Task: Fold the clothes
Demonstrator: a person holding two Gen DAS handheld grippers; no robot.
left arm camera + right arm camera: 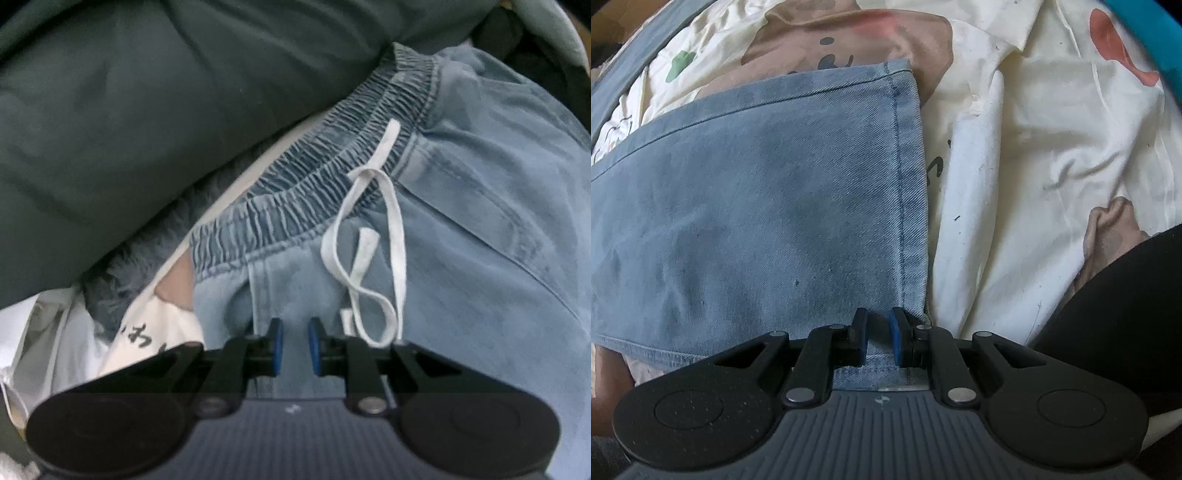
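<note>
Here the light blue jeans lie spread over a cream printed bedsheet. The left gripper points down at the denim just below the gathered waistband, beside the white drawstring; its blue pads stand a narrow gap apart with cloth showing between them, and whether they pinch it I cannot tell. The right gripper sits at the hem corner of a trouser leg, its narrow fingers closed on the denim edge.
</note>
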